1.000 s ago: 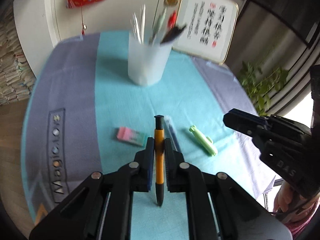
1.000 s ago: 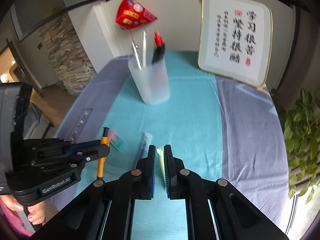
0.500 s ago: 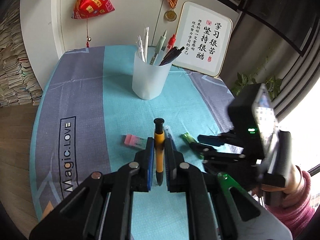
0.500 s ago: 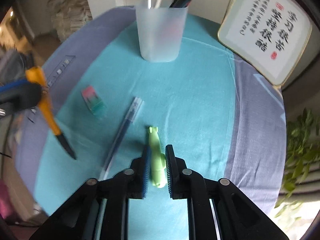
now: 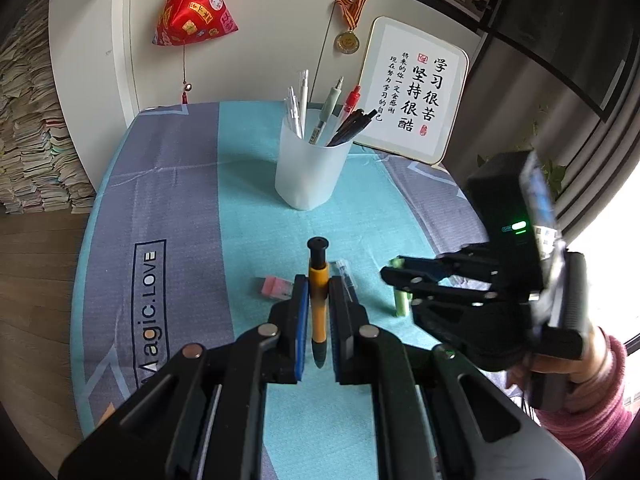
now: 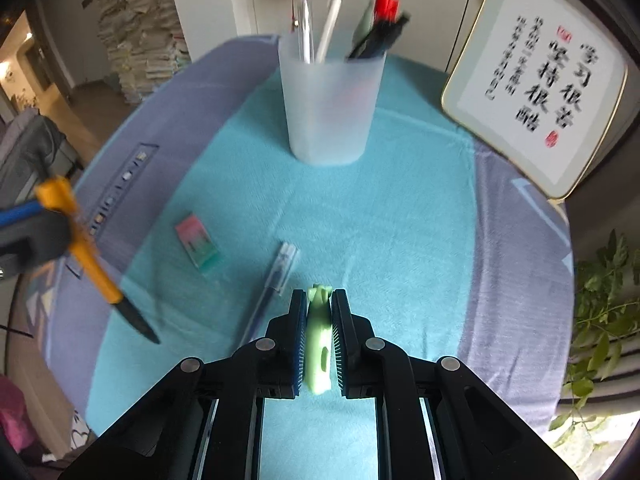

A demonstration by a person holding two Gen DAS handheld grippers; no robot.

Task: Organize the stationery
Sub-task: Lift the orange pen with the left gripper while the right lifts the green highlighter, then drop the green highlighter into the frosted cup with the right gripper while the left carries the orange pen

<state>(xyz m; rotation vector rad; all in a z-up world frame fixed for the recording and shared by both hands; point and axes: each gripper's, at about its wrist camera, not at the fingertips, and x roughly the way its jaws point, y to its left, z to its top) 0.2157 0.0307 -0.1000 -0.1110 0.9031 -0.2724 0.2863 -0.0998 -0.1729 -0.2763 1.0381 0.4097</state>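
Observation:
My left gripper is shut on an orange pen with a black cap and tip, held above the cloth. It also shows in the right wrist view at the left. My right gripper is shut on a light green pen-like item, and it shows in the left wrist view with the green item under it. A frosted pen cup with several pens stands at the back, also in the right wrist view. A clear blue pen and a pink-green eraser lie on the cloth.
A framed calligraphy board leans at the back right. A red pouch and a medal hang on the wall. The round table wears a turquoise and purple cloth. A plant stands right of the table.
My right gripper has lifted the green item off the cloth and moved toward the cup. My left gripper has pulled back and up a little with the orange pen.

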